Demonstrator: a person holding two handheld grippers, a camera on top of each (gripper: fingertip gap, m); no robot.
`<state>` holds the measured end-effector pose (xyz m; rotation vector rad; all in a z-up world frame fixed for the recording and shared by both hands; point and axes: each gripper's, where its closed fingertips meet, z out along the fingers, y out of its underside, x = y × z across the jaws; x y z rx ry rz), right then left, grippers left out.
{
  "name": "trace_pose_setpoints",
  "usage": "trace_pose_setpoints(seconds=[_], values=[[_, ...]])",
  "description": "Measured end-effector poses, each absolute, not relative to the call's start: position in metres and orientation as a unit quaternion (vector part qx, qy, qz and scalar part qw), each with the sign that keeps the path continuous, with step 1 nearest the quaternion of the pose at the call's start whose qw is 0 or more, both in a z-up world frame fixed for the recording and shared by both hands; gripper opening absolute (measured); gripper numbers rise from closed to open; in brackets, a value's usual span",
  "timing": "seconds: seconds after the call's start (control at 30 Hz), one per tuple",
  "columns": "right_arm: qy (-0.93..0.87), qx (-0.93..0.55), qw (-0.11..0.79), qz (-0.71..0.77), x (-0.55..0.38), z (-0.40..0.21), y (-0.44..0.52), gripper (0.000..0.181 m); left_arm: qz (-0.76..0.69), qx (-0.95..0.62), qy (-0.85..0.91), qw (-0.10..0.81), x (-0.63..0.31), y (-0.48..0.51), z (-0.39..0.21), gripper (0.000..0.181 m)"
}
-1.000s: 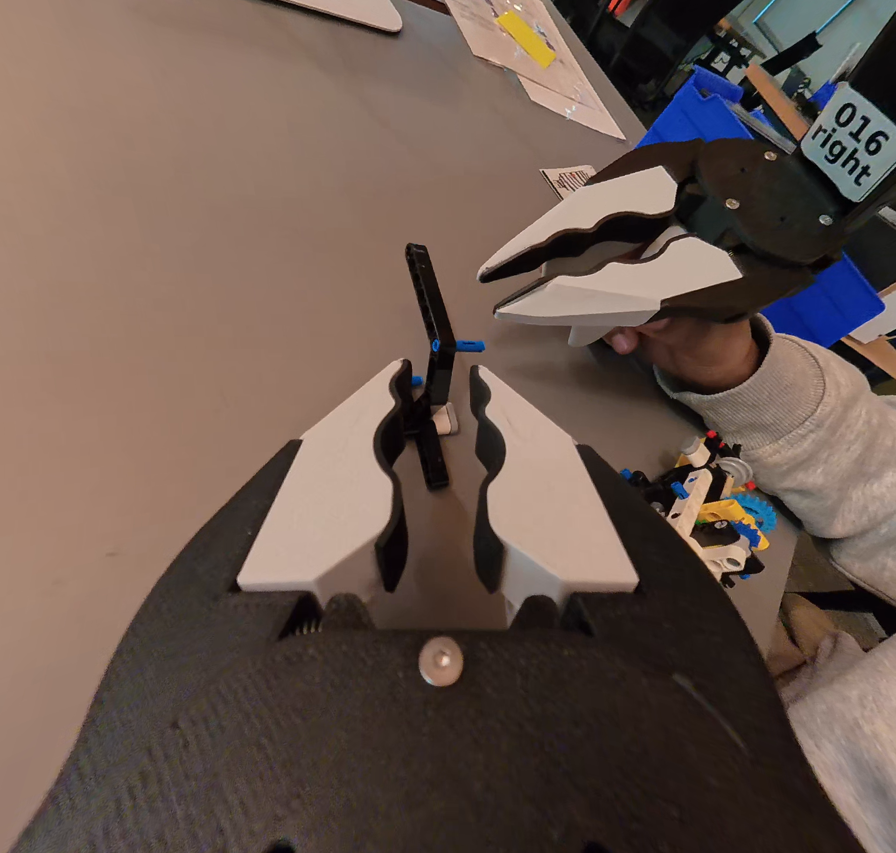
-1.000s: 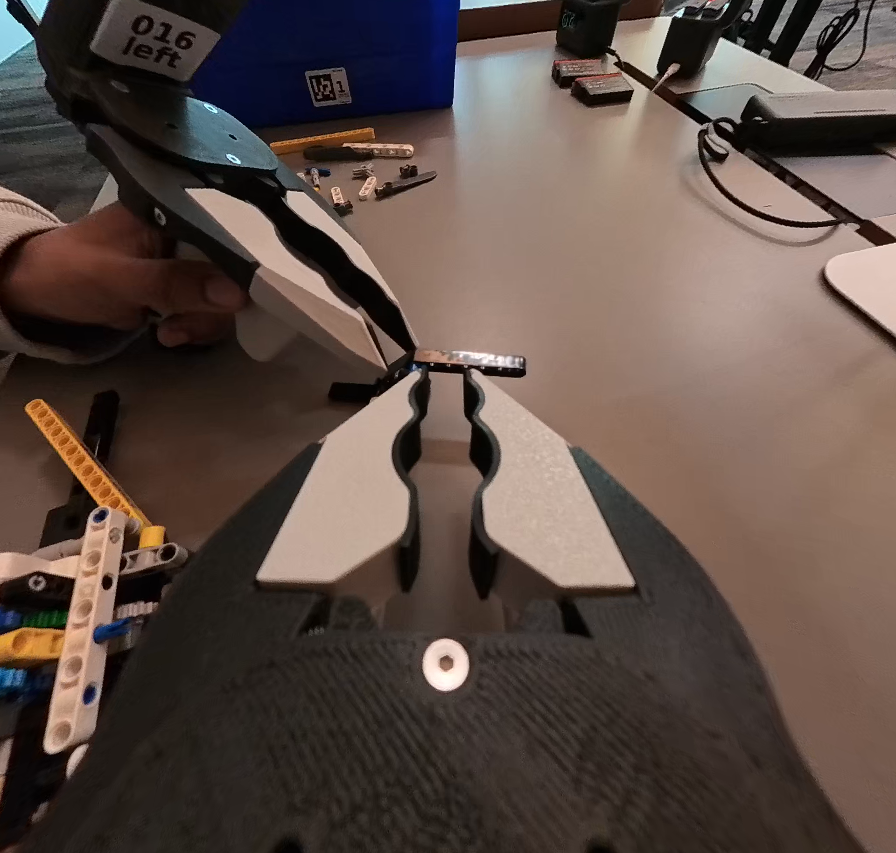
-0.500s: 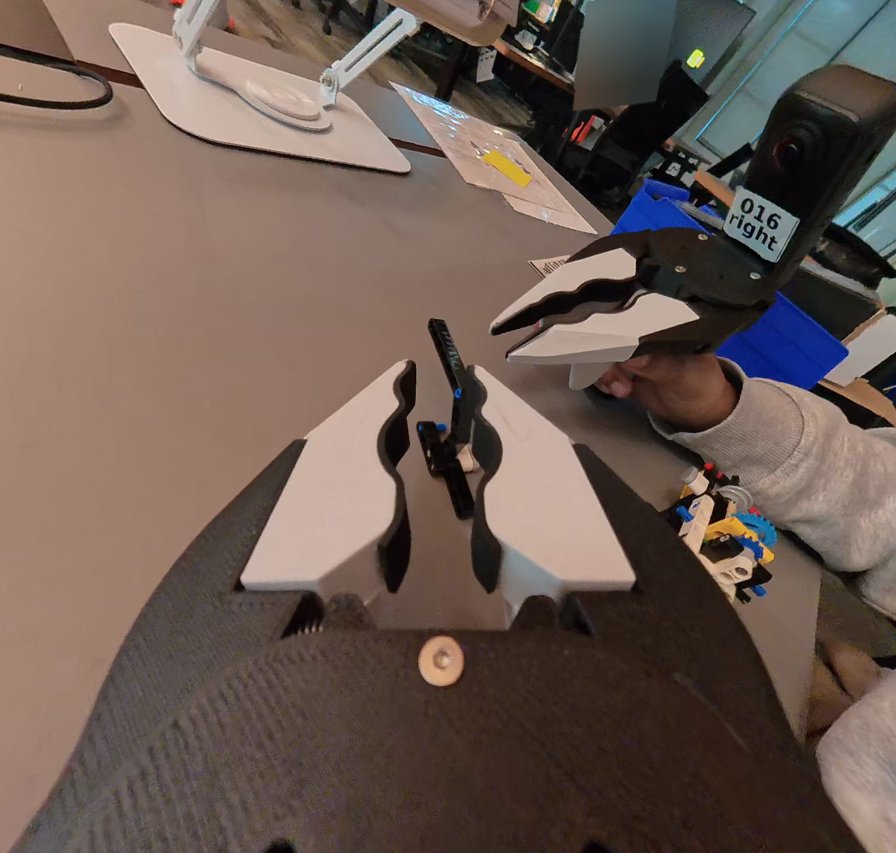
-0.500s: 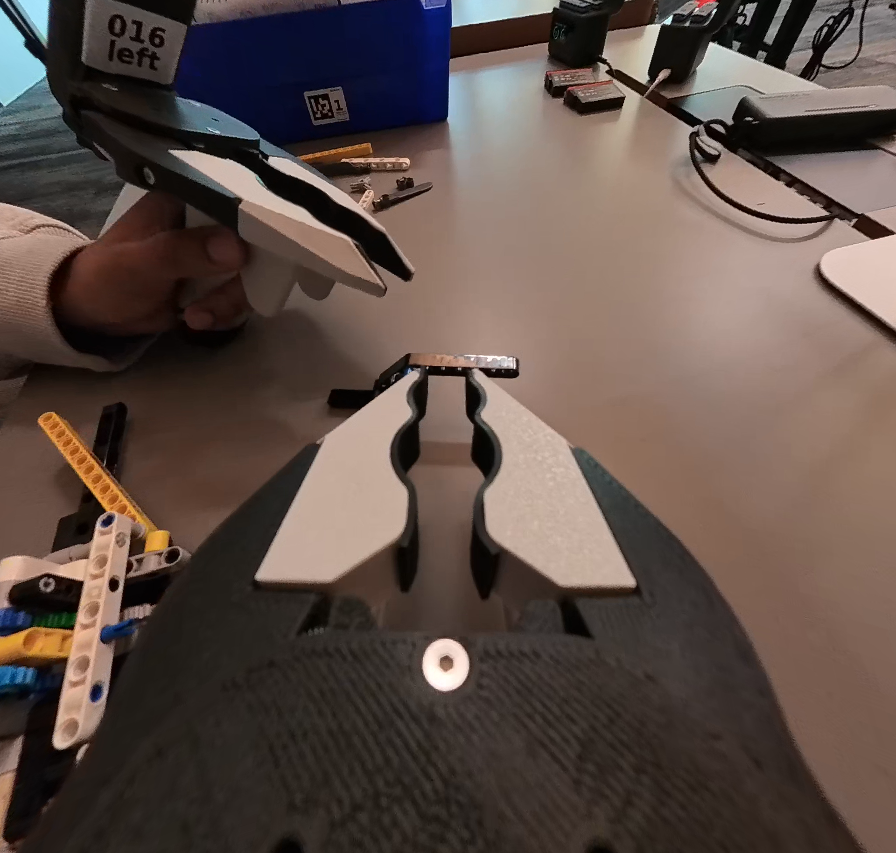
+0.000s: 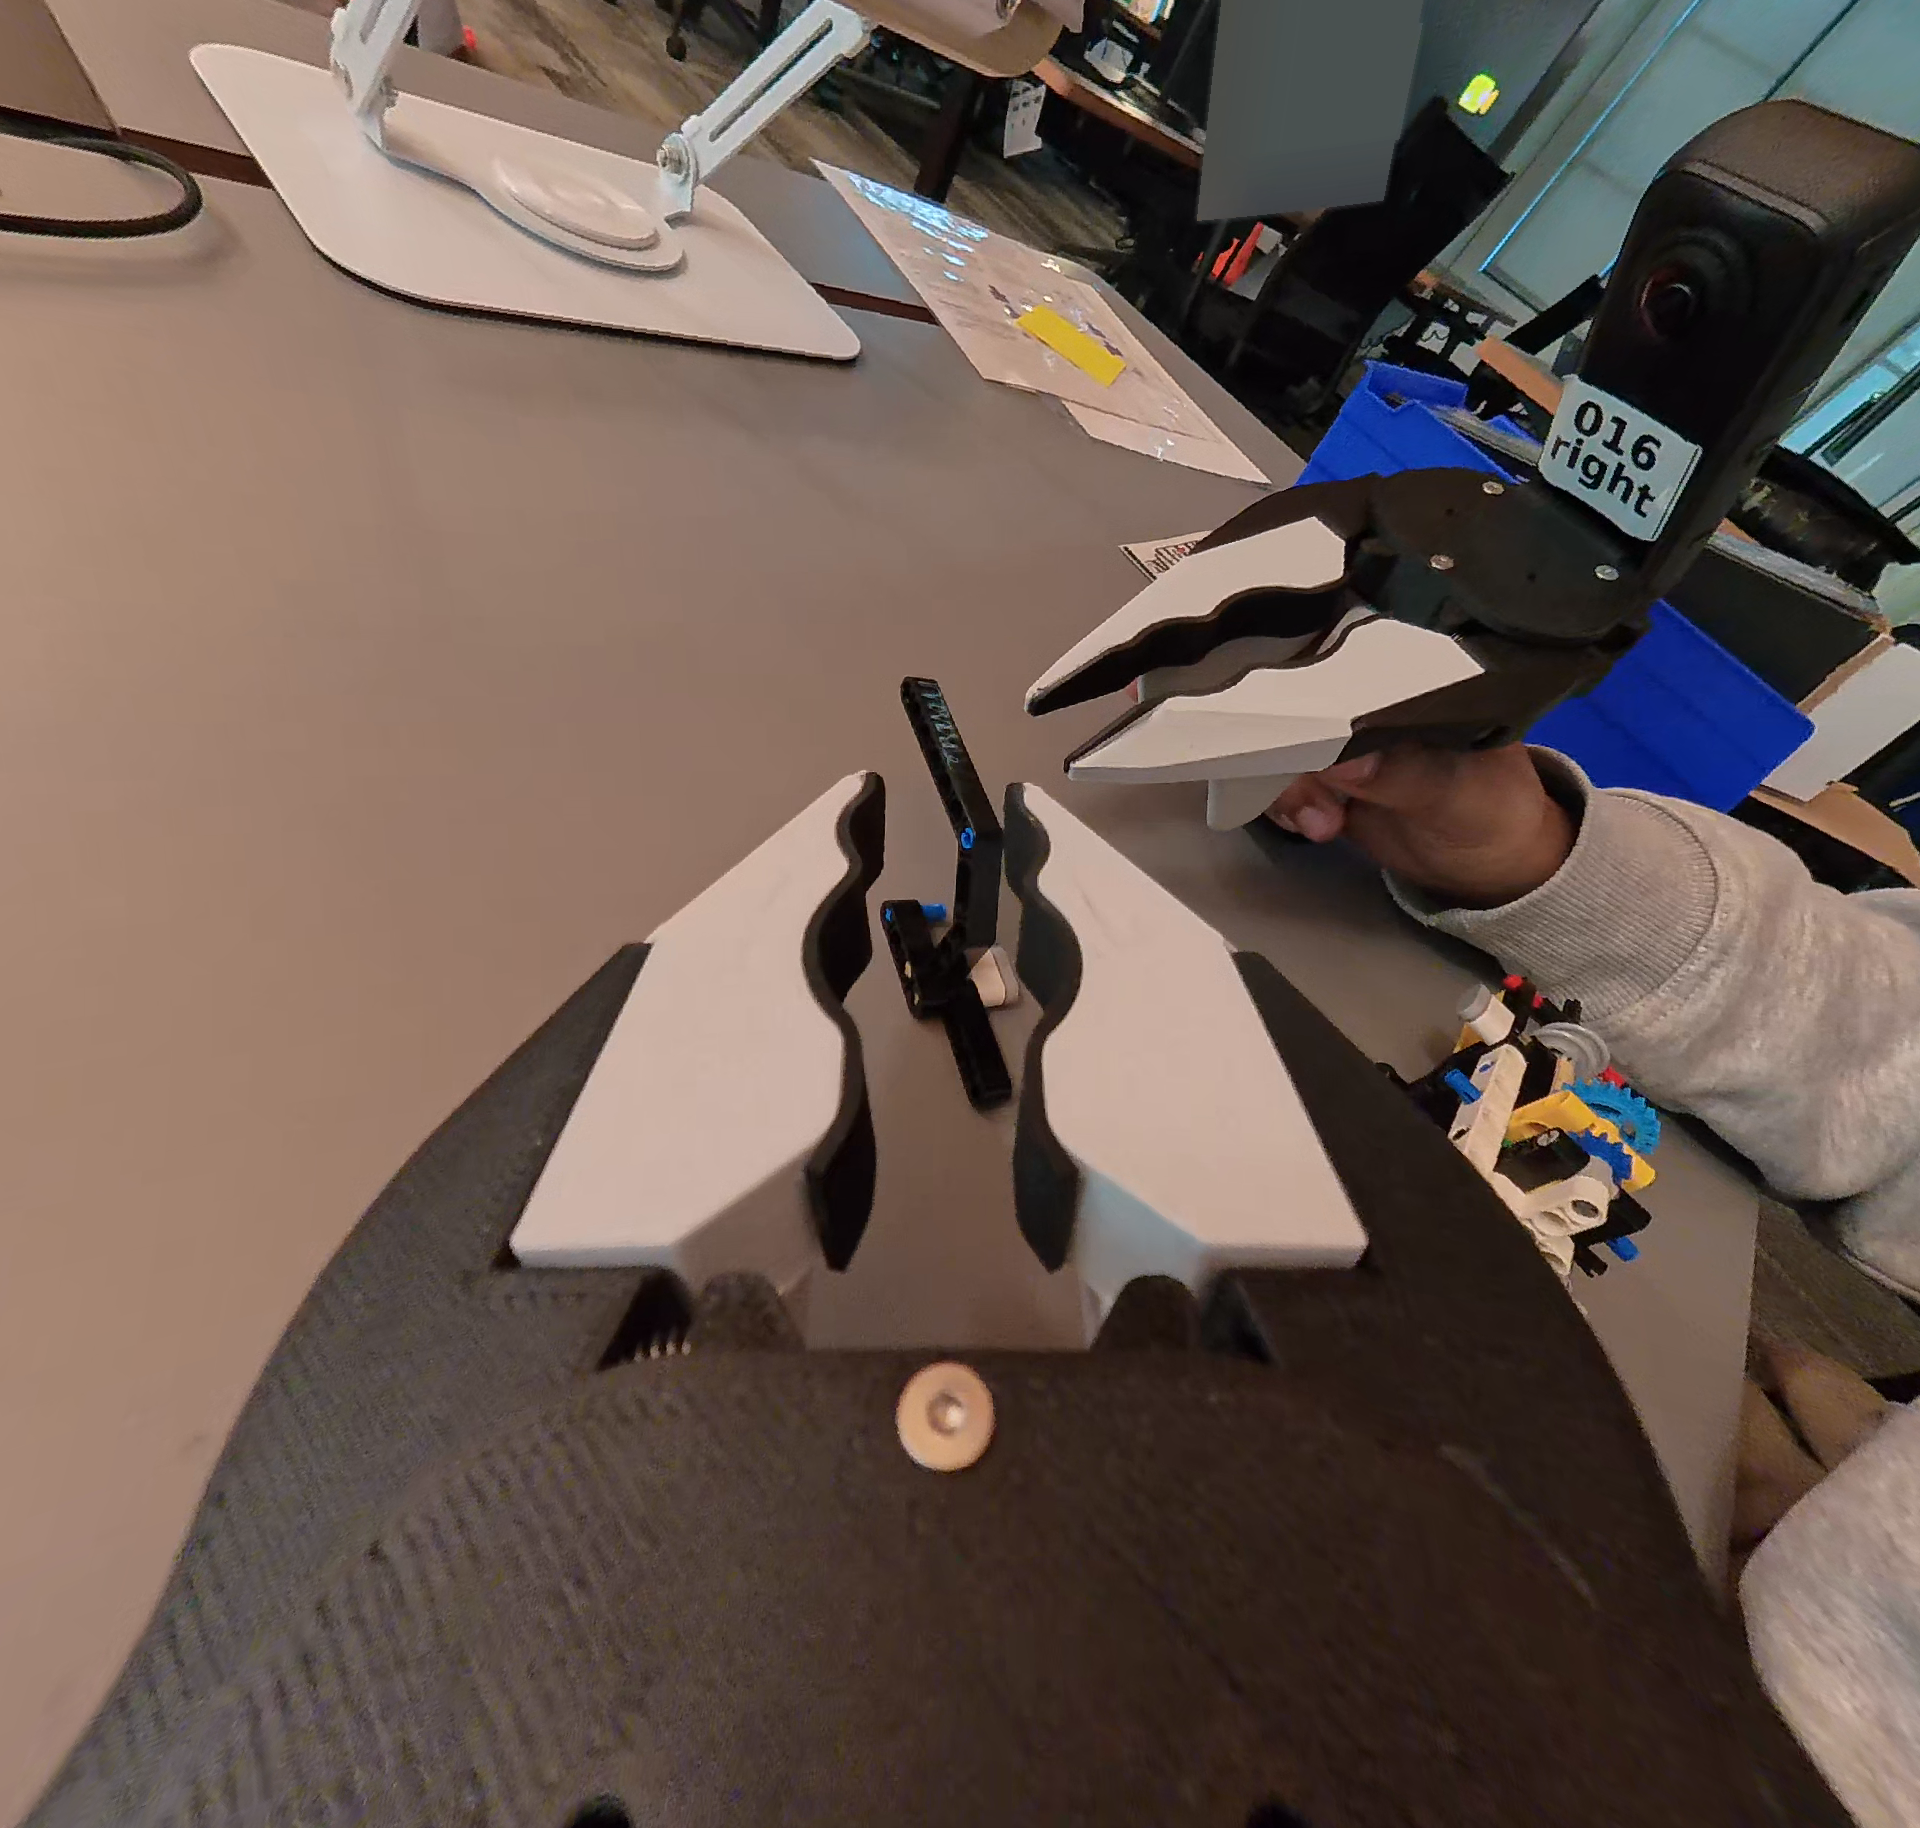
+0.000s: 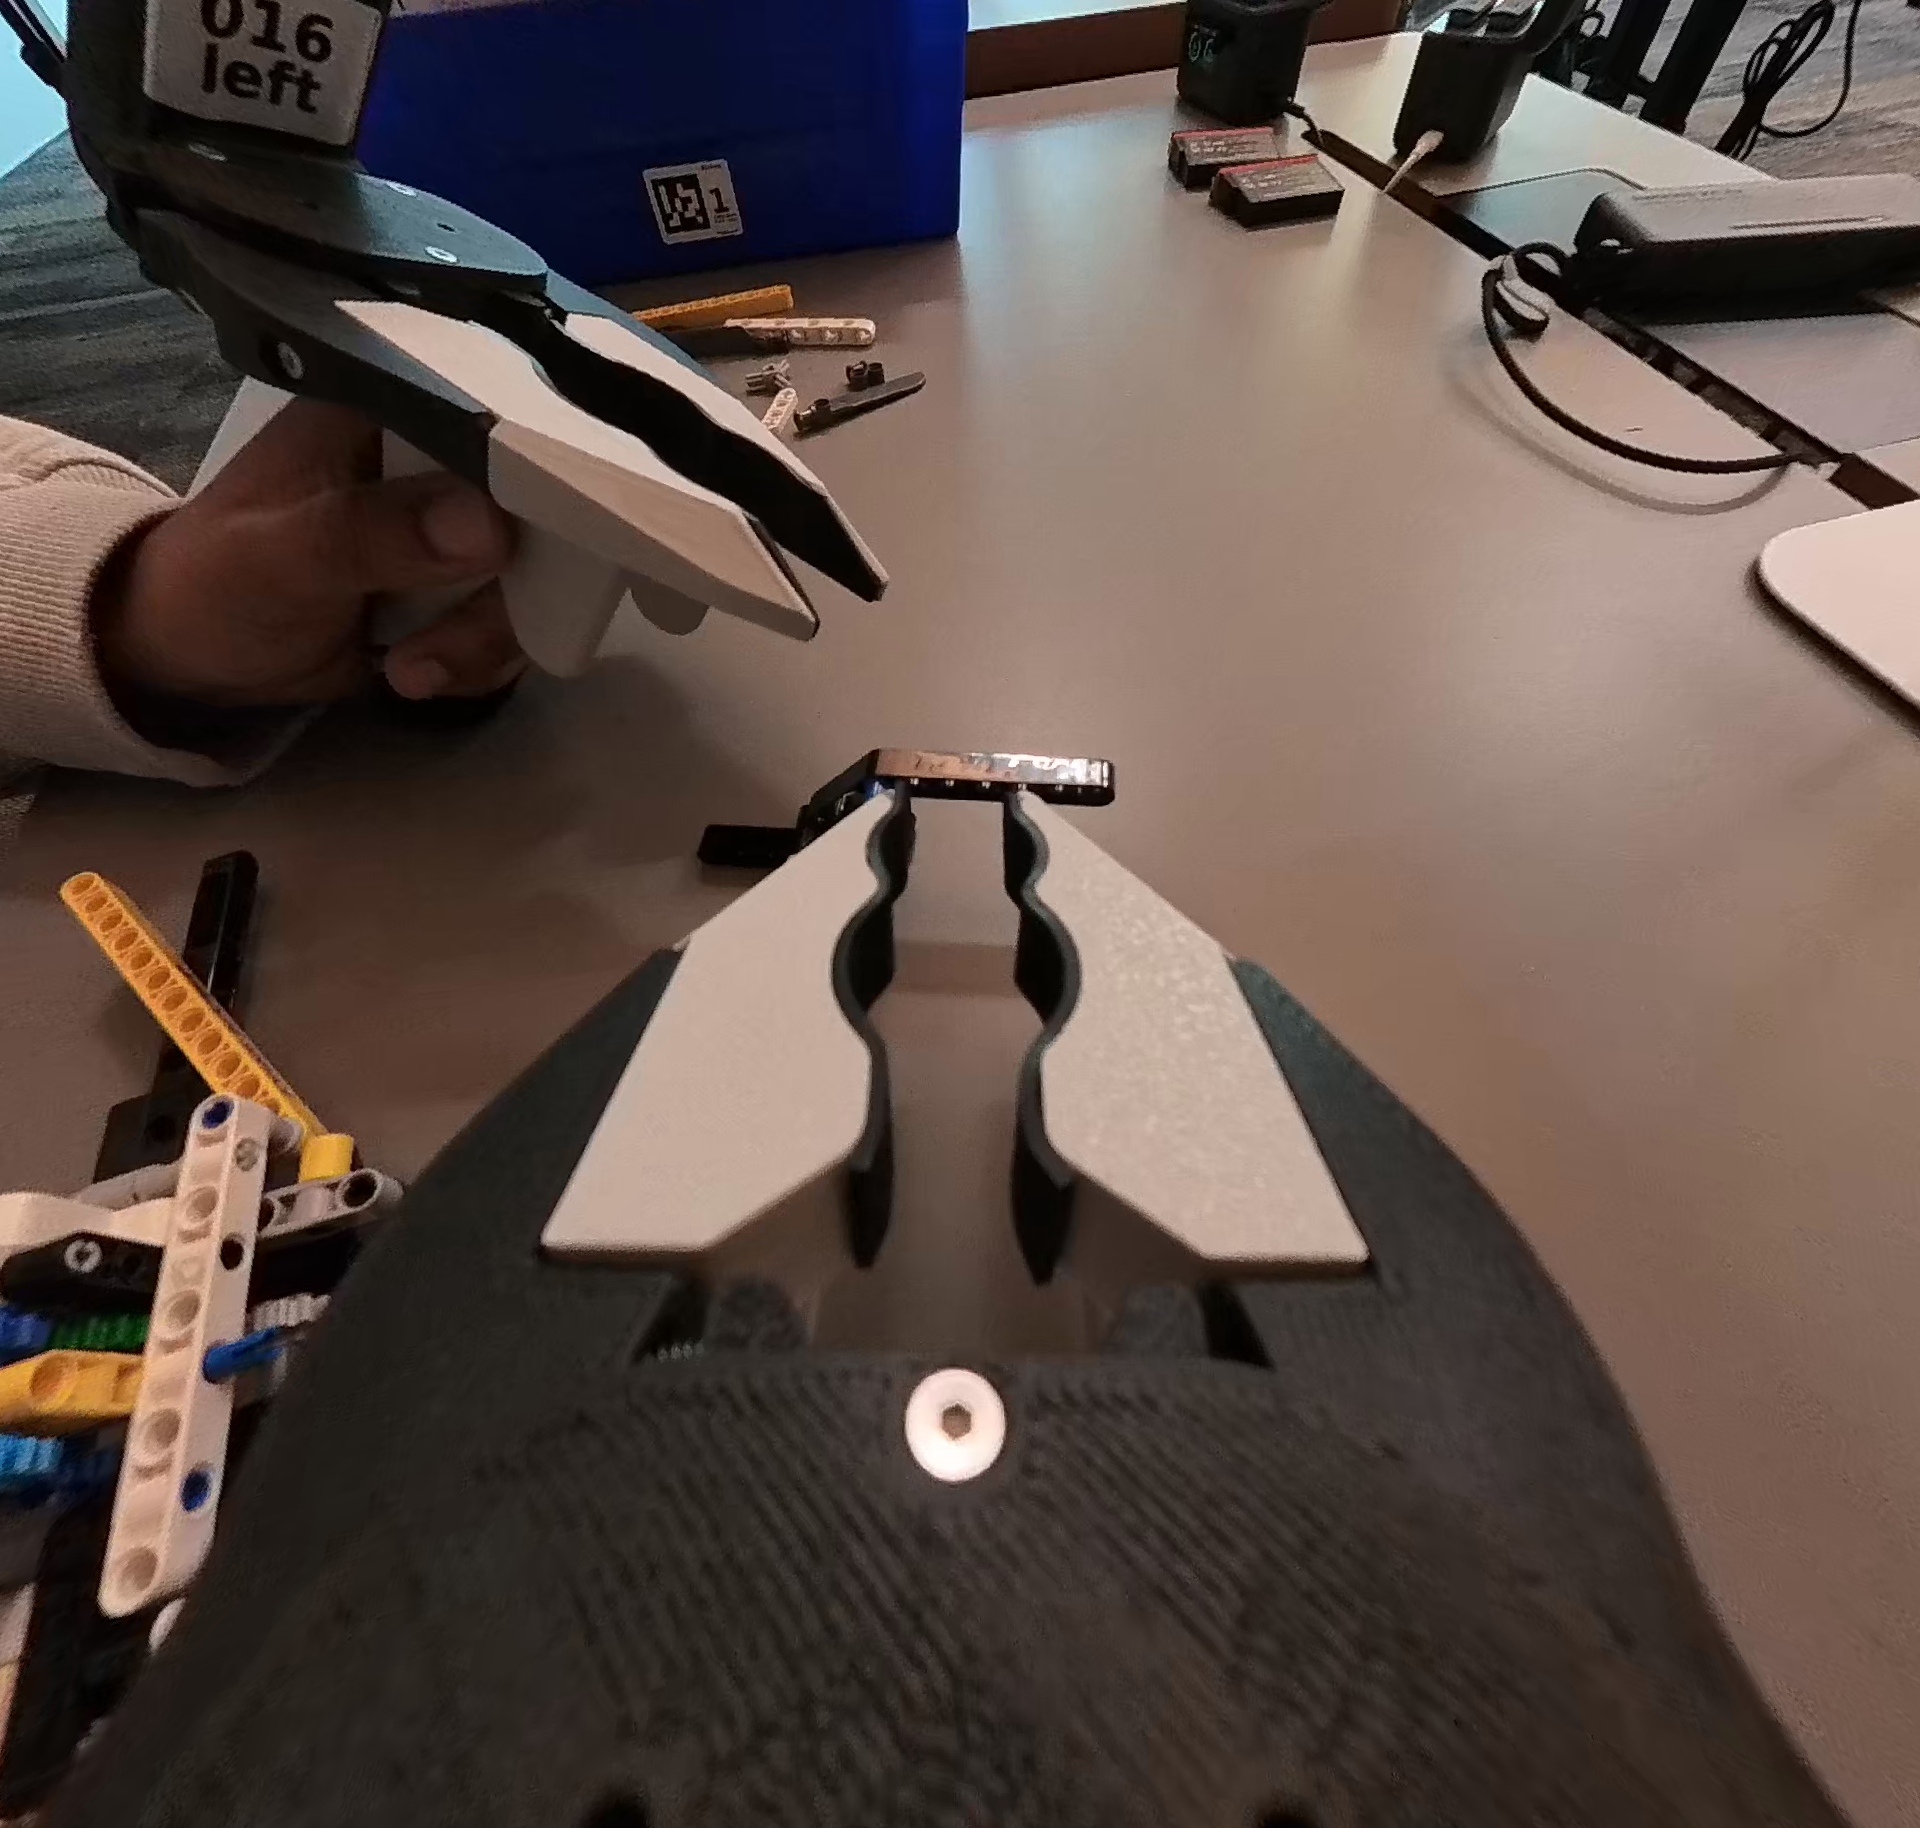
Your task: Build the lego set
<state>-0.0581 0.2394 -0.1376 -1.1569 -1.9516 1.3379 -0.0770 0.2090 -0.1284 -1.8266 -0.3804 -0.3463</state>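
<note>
A black lego beam assembly (image 5: 977, 874) with small blue pins lies on the grey table; it also shows in the right wrist view (image 6: 992, 768). My left gripper (image 5: 943, 791) is open and empty, held above and behind the assembly, and the right wrist view shows it raised off the table (image 6: 840, 609). My right gripper (image 6: 954, 807) is open and empty, with its tips just short of the beam. In the left wrist view it (image 5: 1055, 734) hovers to the right of the beam. A partly built multicoloured model (image 6: 156, 1259) lies at the near left.
A blue bin (image 6: 675, 95) stands at the back, with loose lego pieces (image 6: 790, 334) in front of it. Black devices and a cable (image 6: 1745, 230) lie at the right. A white monitor stand base (image 5: 520, 230) and an instruction sheet (image 5: 1039, 324) lie farther off. One gripper's finger ends stand about 5 cm off the other's.
My left gripper has lifted up and back from the black assembly, which stays on the table. My right gripper has hardly moved.
</note>
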Motion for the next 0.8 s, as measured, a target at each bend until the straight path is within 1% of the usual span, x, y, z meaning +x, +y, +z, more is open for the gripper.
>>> trace_pose_setpoints(seconds=[0.33, 0.4, 0.47, 0.57, 0.6, 0.67, 0.73, 0.8], values=[[-0.721, -0.426, 0.252, 0.486, -0.059, -0.139, 0.239, 0.017, -0.143, -0.783, -0.156, 0.585, -0.075, 0.21, -0.128, 0.022], [-0.719, -0.427, 0.252, 0.487, -0.059, -0.139, 0.239, 0.017, -0.152, -0.782, -0.178, 0.577, -0.079, 0.207, -0.126, 0.019], [-0.713, -0.43, 0.251, 0.494, -0.059, -0.137, 0.241, 0.017, -0.184, -0.763, -0.191, 0.59, -0.088, 0.194, -0.094, 0.02], [-0.702, -0.435, 0.245, 0.508, -0.059, -0.133, 0.243, 0.017, -0.115, -0.724, -0.234, 0.639, -0.143, 0.145, -0.034, 0.02], [-0.699, -0.437, 0.242, 0.512, -0.059, -0.133, 0.244, 0.017, -0.086, -0.72, -0.251, 0.641, -0.162, 0.124, -0.023, 0.019], [-0.694, -0.441, 0.238, 0.517, -0.06, -0.132, 0.246, 0.017, -0.036, -0.741, -0.294, 0.603, -0.195, 0.083, -0.027, 0.017], [-0.691, -0.443, 0.237, 0.52, -0.06, -0.131, 0.247, 0.017, -0.017, -0.769, -0.331, 0.547, -0.209, 0.047, -0.049, 0.013], [-0.69, -0.444, 0.24, 0.518, -0.06, -0.131, 0.247, 0.017, -0.005, -0.784, -0.346, 0.516, -0.211, 0.022, -0.07, 0.009]])
